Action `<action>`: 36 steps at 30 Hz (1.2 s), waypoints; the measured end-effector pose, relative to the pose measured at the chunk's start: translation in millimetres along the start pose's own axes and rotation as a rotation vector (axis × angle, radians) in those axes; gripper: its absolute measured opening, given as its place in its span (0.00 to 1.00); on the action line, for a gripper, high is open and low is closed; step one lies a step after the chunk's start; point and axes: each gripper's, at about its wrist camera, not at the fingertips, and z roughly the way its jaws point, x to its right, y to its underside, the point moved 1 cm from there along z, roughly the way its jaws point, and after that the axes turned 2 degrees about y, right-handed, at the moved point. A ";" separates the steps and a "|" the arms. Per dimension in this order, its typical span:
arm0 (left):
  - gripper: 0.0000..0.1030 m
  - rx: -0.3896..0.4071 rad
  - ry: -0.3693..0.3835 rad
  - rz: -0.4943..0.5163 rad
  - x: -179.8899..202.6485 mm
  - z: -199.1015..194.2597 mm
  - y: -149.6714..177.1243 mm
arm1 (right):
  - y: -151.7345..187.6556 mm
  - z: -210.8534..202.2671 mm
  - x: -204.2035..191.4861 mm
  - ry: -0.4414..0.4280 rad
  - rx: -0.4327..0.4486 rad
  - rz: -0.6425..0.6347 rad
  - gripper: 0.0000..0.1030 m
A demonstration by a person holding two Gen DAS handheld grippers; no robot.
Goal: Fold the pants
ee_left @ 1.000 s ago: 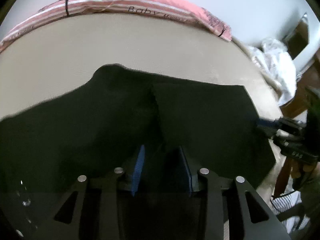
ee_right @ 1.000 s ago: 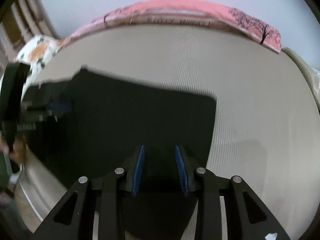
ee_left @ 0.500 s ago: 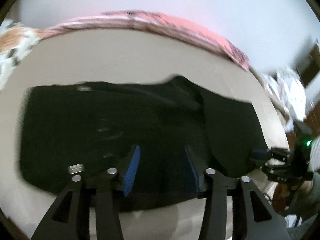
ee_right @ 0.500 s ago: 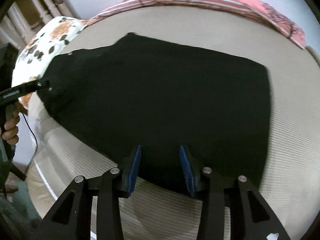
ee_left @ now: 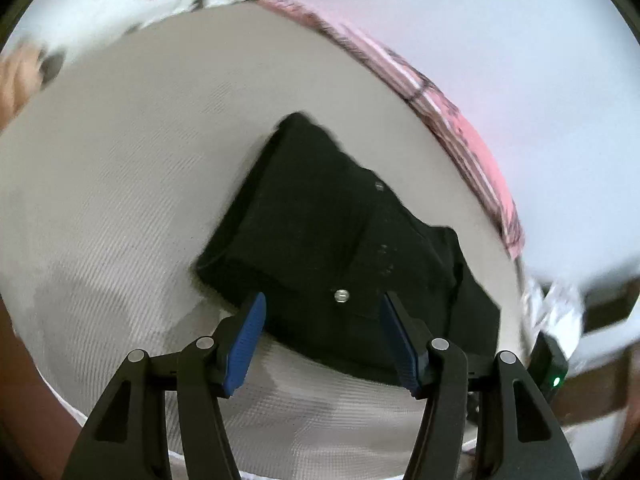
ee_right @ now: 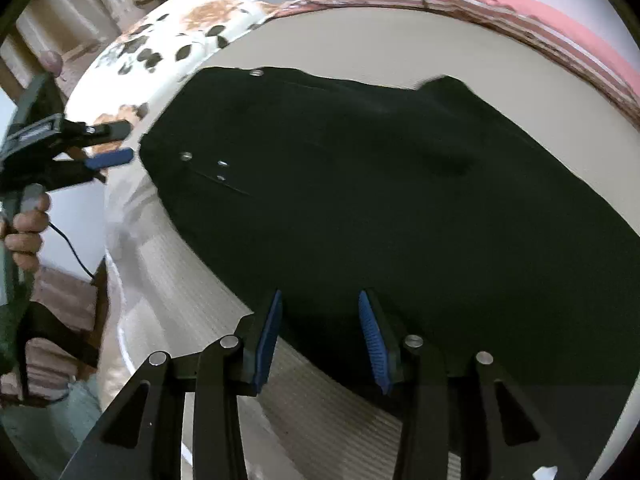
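The black pants [ee_left: 340, 232] lie folded flat on the beige bed; in the right wrist view they [ee_right: 380, 200] fill the middle, waistband with metal buttons [ee_right: 220, 165] at the left. My left gripper [ee_left: 322, 334] is open and empty, just above the near edge of the pants. My right gripper [ee_right: 320, 336] is open and empty over the near edge of the pants. The left gripper also shows in the right wrist view [ee_right: 104, 148], open, just off the waistband's left end.
The beige bed sheet [ee_left: 140, 200] surrounds the pants. A pink patterned blanket [ee_right: 540, 24] runs along the far edge by the white wall. A floral pillow [ee_right: 160, 48] lies at the bed's left end. The bed's near edge [ee_right: 132, 320] drops away below.
Both grippers pulled back from the pants and swung their views. The left gripper moved leftward to the waistband end. Both stayed open and empty.
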 end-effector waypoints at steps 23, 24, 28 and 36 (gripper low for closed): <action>0.61 -0.104 0.361 -0.269 -87.3 40.7 -25.1 | -11.8 -19.1 15.2 0.019 0.066 0.173 0.42; 0.61 -0.111 0.364 -0.252 -86.0 41.4 -28.3 | -12.0 -18.8 17.7 0.016 0.070 0.188 0.42; 0.61 -0.125 0.370 -0.172 -75.3 45.5 -36.7 | -12.9 -16.3 24.4 0.015 0.068 0.220 0.42; 0.54 -0.095 0.289 -0.102 -48.3 63.9 -53.5 | -14.4 -23.0 33.0 0.036 0.099 0.241 0.42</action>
